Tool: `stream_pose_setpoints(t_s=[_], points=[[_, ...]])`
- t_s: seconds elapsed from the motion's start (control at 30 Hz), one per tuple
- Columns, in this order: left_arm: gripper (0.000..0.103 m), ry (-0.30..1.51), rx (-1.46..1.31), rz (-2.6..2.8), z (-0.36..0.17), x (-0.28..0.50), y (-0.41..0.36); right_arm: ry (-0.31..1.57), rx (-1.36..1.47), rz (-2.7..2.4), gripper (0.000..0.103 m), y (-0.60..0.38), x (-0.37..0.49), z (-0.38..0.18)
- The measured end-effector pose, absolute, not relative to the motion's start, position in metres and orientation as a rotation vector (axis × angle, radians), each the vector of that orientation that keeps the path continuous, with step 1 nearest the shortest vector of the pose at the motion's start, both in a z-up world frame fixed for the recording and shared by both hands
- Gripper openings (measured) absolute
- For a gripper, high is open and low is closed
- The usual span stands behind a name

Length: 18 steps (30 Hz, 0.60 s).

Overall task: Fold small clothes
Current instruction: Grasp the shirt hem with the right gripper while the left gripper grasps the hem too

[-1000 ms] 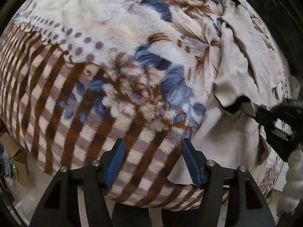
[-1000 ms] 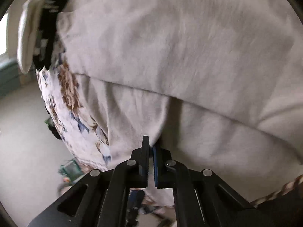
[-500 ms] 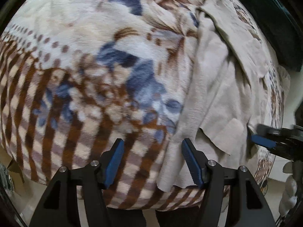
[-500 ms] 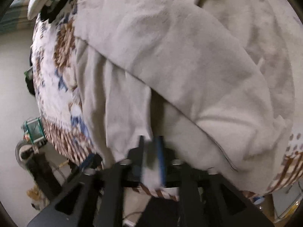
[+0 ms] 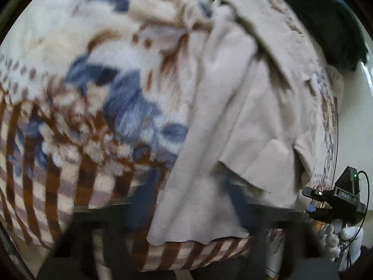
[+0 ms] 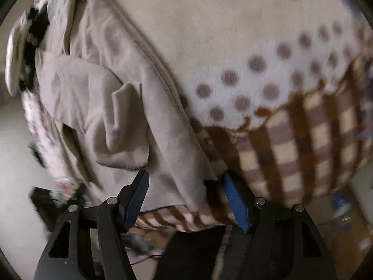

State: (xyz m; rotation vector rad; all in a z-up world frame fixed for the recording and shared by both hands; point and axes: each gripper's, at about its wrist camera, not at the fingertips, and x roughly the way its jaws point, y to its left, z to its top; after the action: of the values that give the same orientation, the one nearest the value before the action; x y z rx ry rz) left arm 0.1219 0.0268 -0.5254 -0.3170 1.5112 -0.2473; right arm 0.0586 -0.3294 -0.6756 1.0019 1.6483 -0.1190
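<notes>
A beige garment point(image 5: 244, 121) lies partly folded on a patterned fleece blanket point(image 5: 98, 98), its lower edge near the blanket's front. It also shows in the right wrist view point(image 6: 121, 107) with a folded flap on top. My left gripper point(image 5: 186, 200) is motion-blurred, its fingers spread over the garment's lower corner, holding nothing. My right gripper point(image 6: 186, 200) is open and empty just in front of the garment's near edge; it also shows at the far right of the left wrist view point(image 5: 326, 200).
The blanket point(image 6: 291, 74) has dots, brown checks and blue flowers. A dark teal object point(image 5: 326, 16) lies at the back right. A black-and-white item point(image 6: 25, 46) sits at the garment's far end. Floor clutter point(image 6: 342, 207) lies below the blanket's edge.
My right gripper let go of the garment fold, opened and pulled back toward the front edge. My left gripper moved right over the garment's lower corner.
</notes>
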Motion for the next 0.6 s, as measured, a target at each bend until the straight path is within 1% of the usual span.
stream_pose_setpoints(t_s=[0.03,0.07,0.1,0.2,0.3,0.4,0.5,0.6], points=[[0.003,1.511,-0.281,-0.251,-0.522,0.122,0.024,1.606,1.037,-0.126,0.053,-0.331,0.055,-0.675],[0.002,1.491,-0.282,-0.266,-0.516,0.120,0.023,1.576,1.047,-0.115,0.015,-0.331,0.054,-0.673],[0.002,1.475,-0.283,-0.269,-0.510,0.121,0.023,1.573,1.038,-0.109,0.009,-0.331,0.053,-0.671],[0.002,1.455,-0.324,-0.273,-0.494,0.123,0.021,1.552,1.023,-0.096,0.009,-0.326,0.053,-0.656],[0.002,1.428,-0.421,-0.266,-0.476,0.128,0.033,1.528,1.022,-0.066,0.009,-0.322,0.057,-0.636],[0.002,1.379,-0.524,-0.262,-0.455,0.146,0.047,1.497,1.007,-0.017,0.009,-0.326,0.065,-0.606],[0.002,1.310,-0.621,-0.266,-0.428,0.180,0.057,1.465,0.984,0.029,0.009,-0.332,0.080,-0.577],[0.001,1.241,-0.666,-0.285,-0.410,0.219,0.059,1.416,0.982,0.053,0.009,-0.333,0.115,-0.555]])
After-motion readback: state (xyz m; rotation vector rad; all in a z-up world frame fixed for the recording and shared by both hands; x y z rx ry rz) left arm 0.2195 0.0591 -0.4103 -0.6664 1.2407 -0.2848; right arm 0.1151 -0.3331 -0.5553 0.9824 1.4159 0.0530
